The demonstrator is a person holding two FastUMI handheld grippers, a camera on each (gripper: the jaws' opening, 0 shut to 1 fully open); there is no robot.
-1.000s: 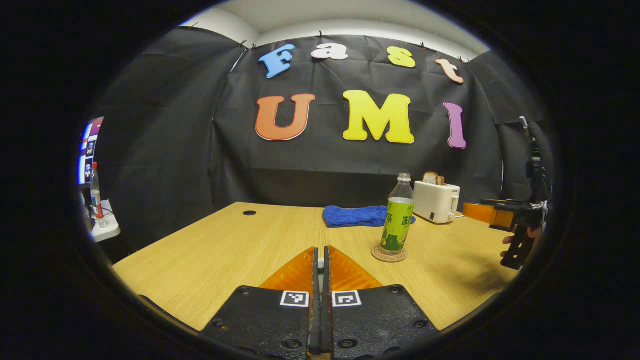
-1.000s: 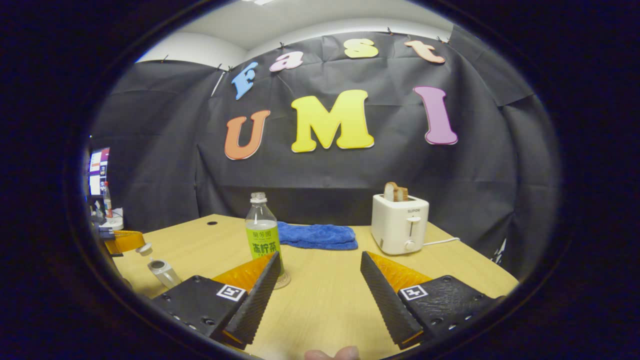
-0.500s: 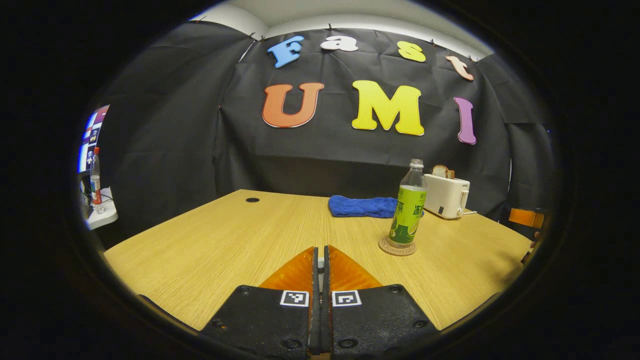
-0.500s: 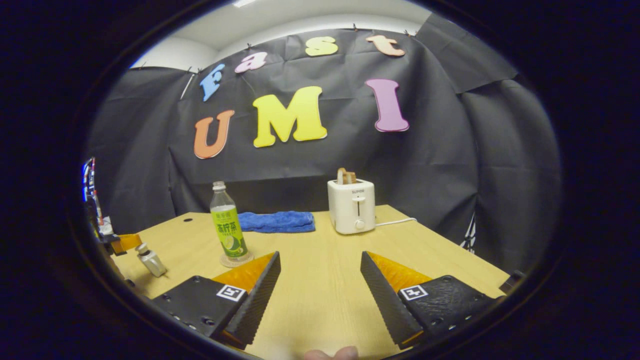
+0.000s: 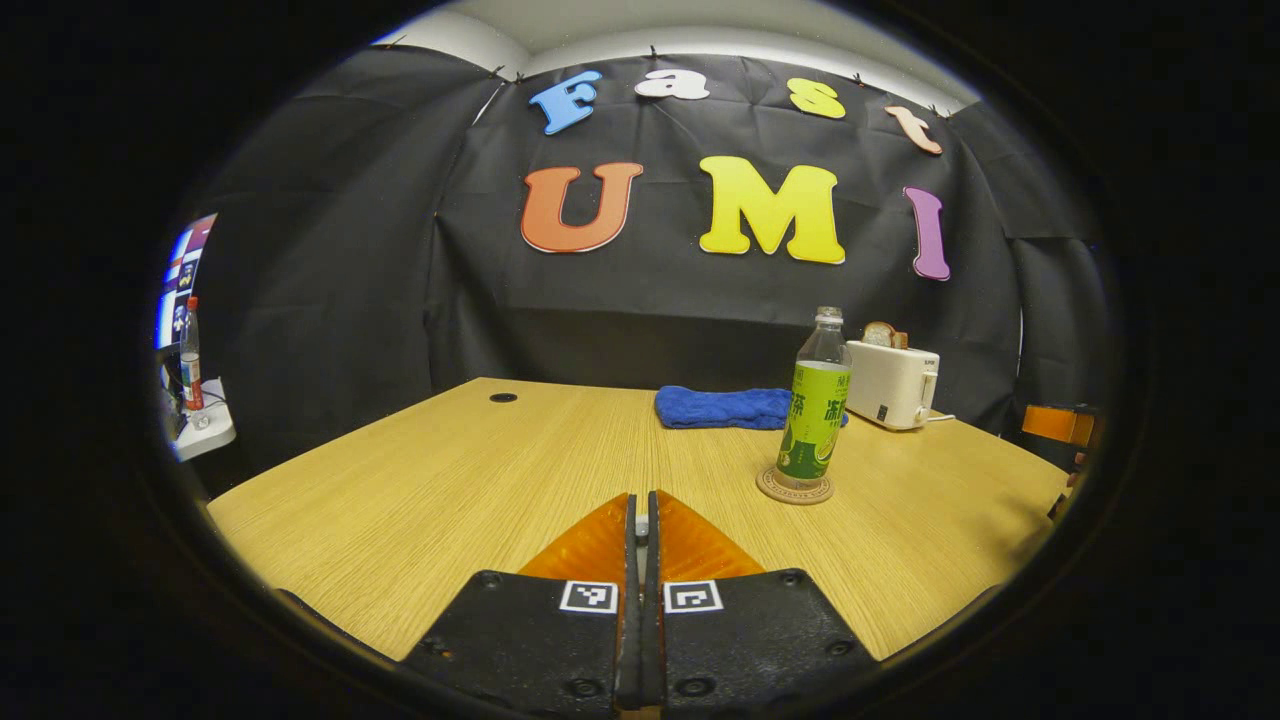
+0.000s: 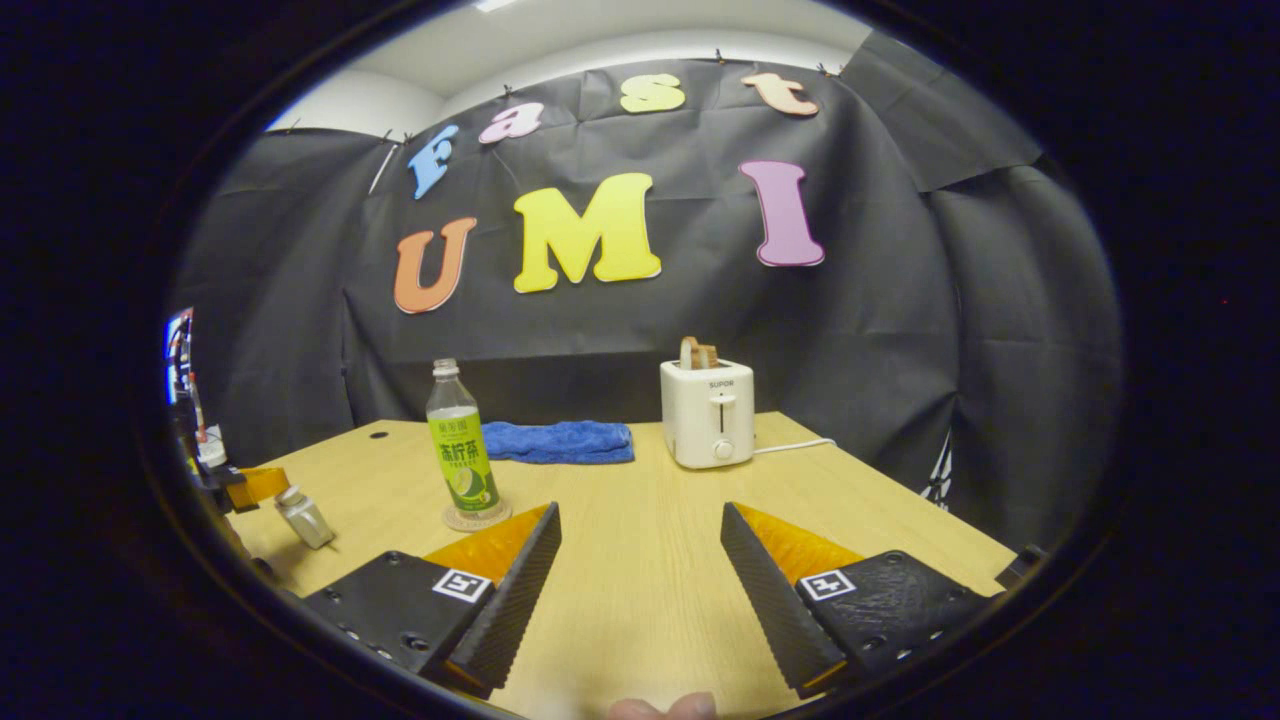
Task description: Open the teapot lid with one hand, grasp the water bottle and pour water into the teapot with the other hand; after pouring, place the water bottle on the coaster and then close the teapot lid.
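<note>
A green-labelled water bottle (image 5: pixel 818 400) (image 6: pixel 462 445) stands upright on a round coaster (image 5: pixel 794 488) (image 6: pixel 476 517). In the left gripper view my left gripper (image 5: pixel 640 520) is shut, with a small pale piece pinched between its tips. The right gripper view has that left gripper (image 6: pixel 250 485) at the far left, its tip against the lid of a small silvery teapot (image 6: pixel 303 517); the lid sits on the pot. My right gripper (image 6: pixel 640 520) is open and holds nothing, back from the bottle and to its right.
On the wooden table (image 5: pixel 480 470), a blue cloth (image 5: pixel 730 407) (image 6: pixel 558 441) lies behind the bottle. A white toaster (image 5: pixel 893 385) (image 6: pixel 708 412) with bread stands at the back right, its cable (image 6: pixel 795 446) trailing right. A side shelf (image 5: pixel 200 430) stands off the table's left.
The lid, held apart from the open teapot a second ago, now sits on the pot. My right gripper has drawn back from the bottle, still open.
</note>
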